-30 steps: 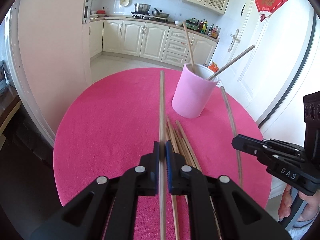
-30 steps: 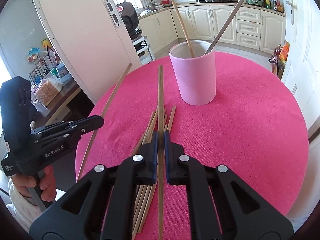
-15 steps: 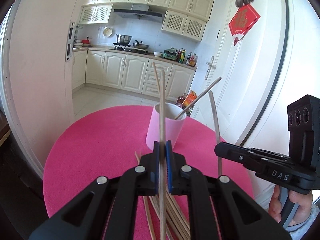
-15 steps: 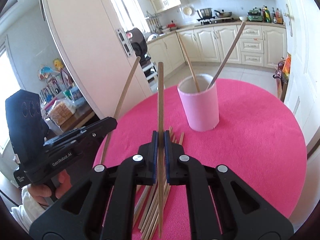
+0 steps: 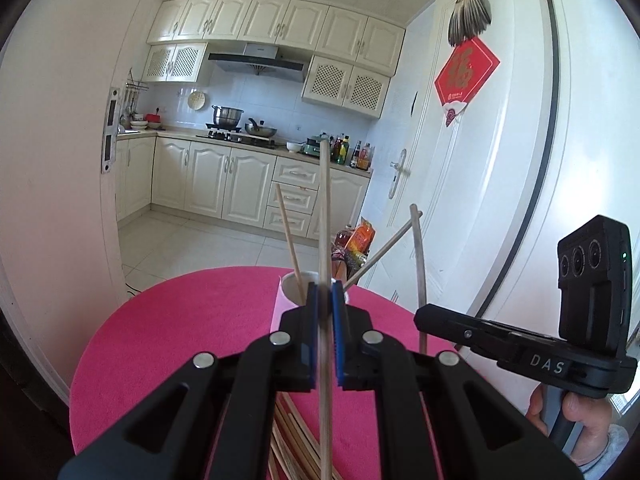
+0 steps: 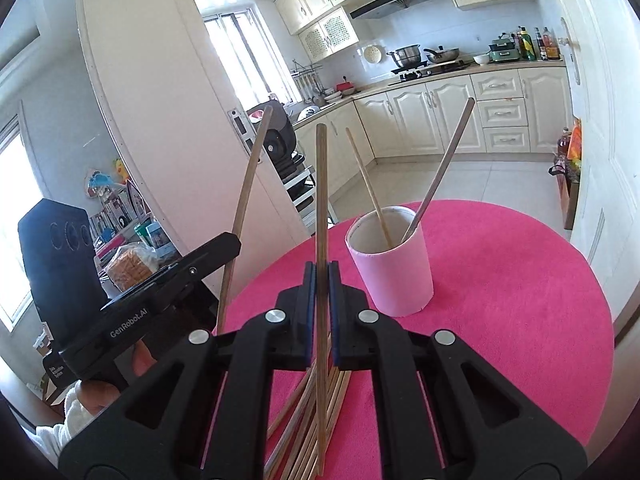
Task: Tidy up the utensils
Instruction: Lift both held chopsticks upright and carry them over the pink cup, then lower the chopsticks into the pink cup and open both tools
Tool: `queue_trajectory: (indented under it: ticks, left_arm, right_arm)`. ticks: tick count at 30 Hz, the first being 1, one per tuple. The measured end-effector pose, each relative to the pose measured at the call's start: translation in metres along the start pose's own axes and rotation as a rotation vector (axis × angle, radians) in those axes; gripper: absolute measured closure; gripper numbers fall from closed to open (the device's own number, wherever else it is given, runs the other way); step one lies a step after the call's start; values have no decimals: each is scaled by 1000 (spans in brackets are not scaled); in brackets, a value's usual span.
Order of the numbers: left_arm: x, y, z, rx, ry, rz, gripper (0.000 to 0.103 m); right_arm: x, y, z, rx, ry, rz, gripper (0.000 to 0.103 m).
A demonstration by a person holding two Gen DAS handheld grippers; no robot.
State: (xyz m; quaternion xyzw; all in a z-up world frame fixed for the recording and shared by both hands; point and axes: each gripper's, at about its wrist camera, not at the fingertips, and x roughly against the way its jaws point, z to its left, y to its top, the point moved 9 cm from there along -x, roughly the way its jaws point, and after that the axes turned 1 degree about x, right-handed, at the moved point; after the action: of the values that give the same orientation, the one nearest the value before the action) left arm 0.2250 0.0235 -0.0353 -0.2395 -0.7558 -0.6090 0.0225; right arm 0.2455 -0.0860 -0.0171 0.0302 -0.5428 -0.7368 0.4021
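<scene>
Wood, thin and light: the chopstick (image 5: 325, 216) in my left gripper (image 5: 325, 312) is a stiff, smooth rod that I judge will pivot or slide if pinched loosely, so a hold near the middle of its length, as now, seems best. It runs up the centre of the left wrist frame, clamped between the blue pads (image 5: 312, 320), its top in front of the kitchen cabinets and its lower end down at the bottom edge. My right gripper (image 6: 321, 292) is likewise clenched on a second chopstick (image 6: 321, 200), upright through the centre of its frame. The pink cup (image 6: 394, 276) stands just right of centre in the right wrist view, apart from both held sticks, with two chopsticks already leaning inside. Loose chopsticks (image 6: 316, 420) lie bunched on the pink tablecloth (image 6: 520, 300) at the lower centre, beneath my fingers.
</scene>
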Motion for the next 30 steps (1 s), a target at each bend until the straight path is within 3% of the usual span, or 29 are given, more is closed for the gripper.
queue_trajectory:
  ticks: [13,20,30]
  left_arm:
    - [-20,71,-17,-38,2,-403,96]
    - [-75,84,-15,-35,28,-428,96]
    - [-121,79,-3,-41,63,-406,96]
  right_arm:
    - [15,80,2,93,-95,-360,97]
    - [11,110,-13,112,-128,-492,97]
    - [-22,116,-34,129,-143,-500,97]
